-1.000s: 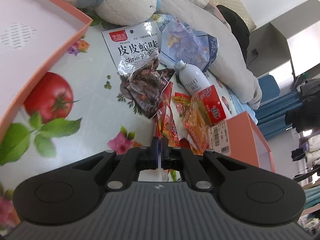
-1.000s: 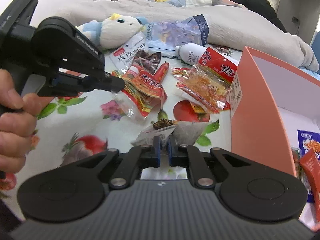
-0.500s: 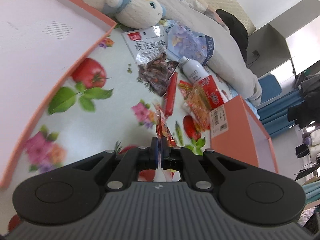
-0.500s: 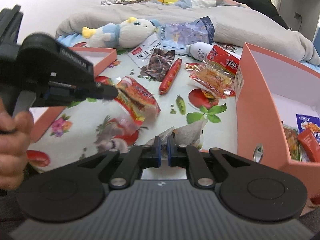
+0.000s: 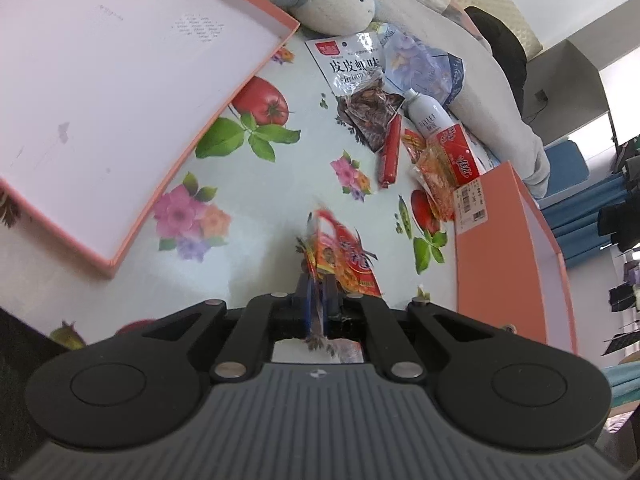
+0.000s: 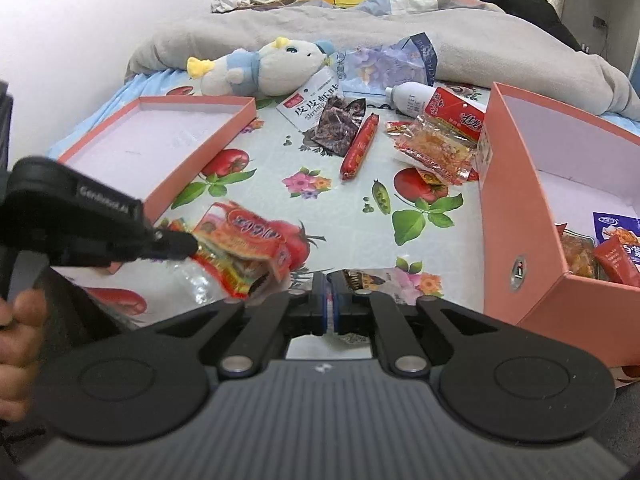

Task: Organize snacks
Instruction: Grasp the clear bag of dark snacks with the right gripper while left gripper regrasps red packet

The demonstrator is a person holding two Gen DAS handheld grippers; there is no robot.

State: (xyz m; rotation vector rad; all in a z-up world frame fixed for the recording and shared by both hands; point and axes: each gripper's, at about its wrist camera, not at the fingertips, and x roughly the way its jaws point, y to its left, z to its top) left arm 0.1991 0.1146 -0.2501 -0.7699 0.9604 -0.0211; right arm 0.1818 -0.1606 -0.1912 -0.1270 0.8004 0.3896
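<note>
While I clear the bed of snacks, my left tool (image 6: 188,246) stays clenched on the clear edge of a red-and-orange noodle packet (image 6: 244,246), lifting it off the printed cloth so it can travel toward the storage box. Beside it, my right tool (image 6: 329,306) is pinched shut on the corner of a small pale sachet (image 6: 376,280) (its print is too blurred to read), which hangs just ahead of the jaws. Left of both lies the shallow pink lid (image 6: 160,140), upturned and holding nothing. Ahead, the unsorted pile waits near the plush toy (image 6: 260,66): a shrimp-flavour bag (image 6: 310,106), a dark torn wrapper (image 6: 340,120), a red sausage stick (image 6: 360,146), a white bottle (image 6: 410,98) and an orange crisp pack (image 6: 438,146). At far right stands the deep pink box (image 6: 516,240), a few packets already inside; I judge both held items are bound there. Underneath is a fruit-and-flower cloth (image 6: 344,208) spread over the bed, with a grey blanket (image 6: 400,32) bunched behind and a white wall beyond.
</note>
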